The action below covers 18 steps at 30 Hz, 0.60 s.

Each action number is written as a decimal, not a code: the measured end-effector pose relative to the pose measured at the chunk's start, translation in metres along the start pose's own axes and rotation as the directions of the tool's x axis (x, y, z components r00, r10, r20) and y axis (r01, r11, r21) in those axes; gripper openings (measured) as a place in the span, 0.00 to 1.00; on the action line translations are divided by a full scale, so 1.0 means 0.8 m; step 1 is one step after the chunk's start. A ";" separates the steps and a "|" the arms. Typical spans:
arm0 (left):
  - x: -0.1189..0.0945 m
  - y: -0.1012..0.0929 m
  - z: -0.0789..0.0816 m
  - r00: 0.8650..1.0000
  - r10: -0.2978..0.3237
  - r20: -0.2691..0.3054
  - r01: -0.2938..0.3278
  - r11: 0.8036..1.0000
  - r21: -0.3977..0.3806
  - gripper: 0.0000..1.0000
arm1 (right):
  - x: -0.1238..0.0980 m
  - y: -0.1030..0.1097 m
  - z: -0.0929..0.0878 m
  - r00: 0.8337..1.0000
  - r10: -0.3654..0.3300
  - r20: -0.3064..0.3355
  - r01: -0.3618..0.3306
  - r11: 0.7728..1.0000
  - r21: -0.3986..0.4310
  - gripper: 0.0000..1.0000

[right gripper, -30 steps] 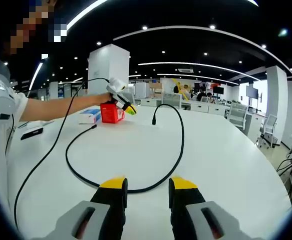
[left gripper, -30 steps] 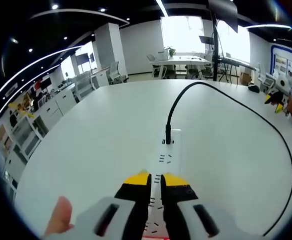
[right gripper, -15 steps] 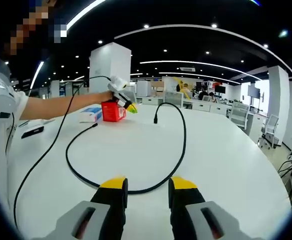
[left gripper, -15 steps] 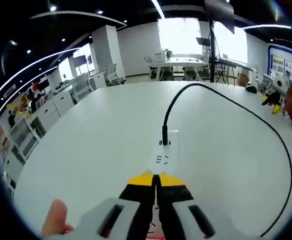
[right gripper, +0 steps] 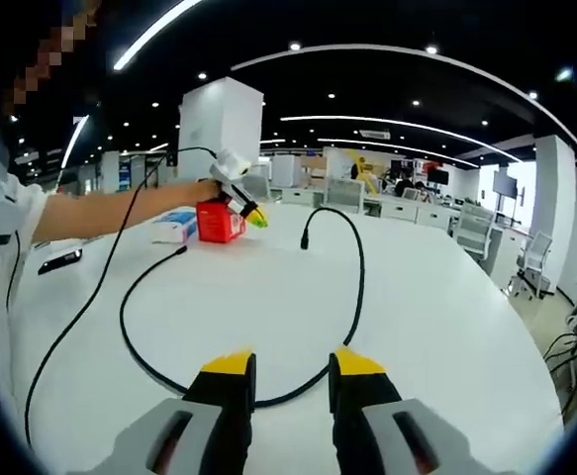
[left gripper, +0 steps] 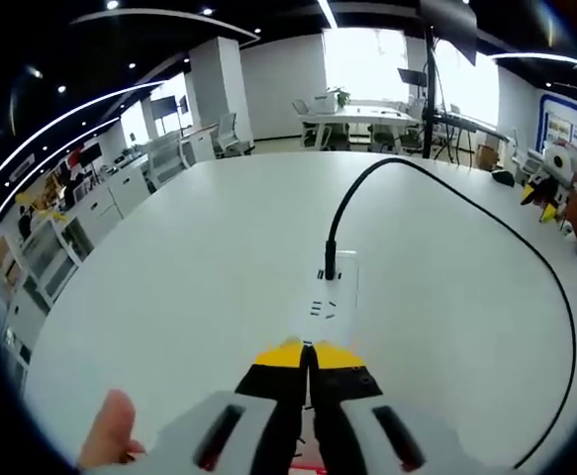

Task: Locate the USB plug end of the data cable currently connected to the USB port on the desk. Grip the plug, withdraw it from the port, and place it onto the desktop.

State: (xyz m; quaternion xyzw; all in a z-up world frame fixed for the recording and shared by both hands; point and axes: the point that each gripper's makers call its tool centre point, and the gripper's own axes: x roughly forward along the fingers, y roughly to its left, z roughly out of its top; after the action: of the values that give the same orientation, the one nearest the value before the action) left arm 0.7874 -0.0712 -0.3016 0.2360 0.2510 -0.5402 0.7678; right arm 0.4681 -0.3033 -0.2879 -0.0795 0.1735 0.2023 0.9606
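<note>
In the left gripper view a black plug [left gripper: 331, 261] stands upright in a white socket strip [left gripper: 334, 289] lying flat on the white desk [left gripper: 169, 297]. Its black cable [left gripper: 486, 213] arches up and sweeps away to the right. My left gripper [left gripper: 308, 352] is shut on nothing, its yellow tips just short of the strip's near end. In the right gripper view my right gripper [right gripper: 290, 364] is open above a loop of the cable [right gripper: 357, 287]. Far across the desk the plug [right gripper: 305, 240] stands beside the left gripper [right gripper: 237, 194], which a person's arm holds.
A red box [right gripper: 219, 221] and a blue-and-white box [right gripper: 174, 227] sit behind the left gripper, with a dark flat device [right gripper: 60, 260] to the left. A thumb [left gripper: 110, 435] shows at the lower left. Office desks and chairs [left gripper: 352, 124] stand beyond the table.
The left gripper's jaws have gone from slightly apart to shut and it has edged closer to the strip. The right gripper stays open and nearly still.
</note>
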 end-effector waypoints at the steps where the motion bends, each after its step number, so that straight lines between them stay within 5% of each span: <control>1: 0.000 0.000 0.000 1.000 -0.001 0.001 0.001 1.000 -0.001 0.02 | 0.001 -0.003 0.001 1.000 -0.012 0.002 0.012 1.000 -0.010 0.27; 10: 0.000 0.000 0.001 1.000 -0.003 0.003 0.003 1.000 -0.004 0.02 | -0.002 -0.026 -0.013 0.991 -0.128 -0.029 0.129 0.991 0.025 0.34; 18: 0.000 0.001 0.002 1.000 -0.003 0.004 0.003 1.000 -0.005 0.02 | -0.015 -0.032 -0.010 0.990 -0.123 -0.065 0.124 0.992 0.017 0.34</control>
State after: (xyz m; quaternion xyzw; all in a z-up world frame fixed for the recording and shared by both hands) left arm 0.7885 -0.0718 -0.3006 0.2327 0.2510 -0.5413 0.7680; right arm 0.4658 -0.3327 -0.2887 -0.0862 0.2009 0.1379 0.9660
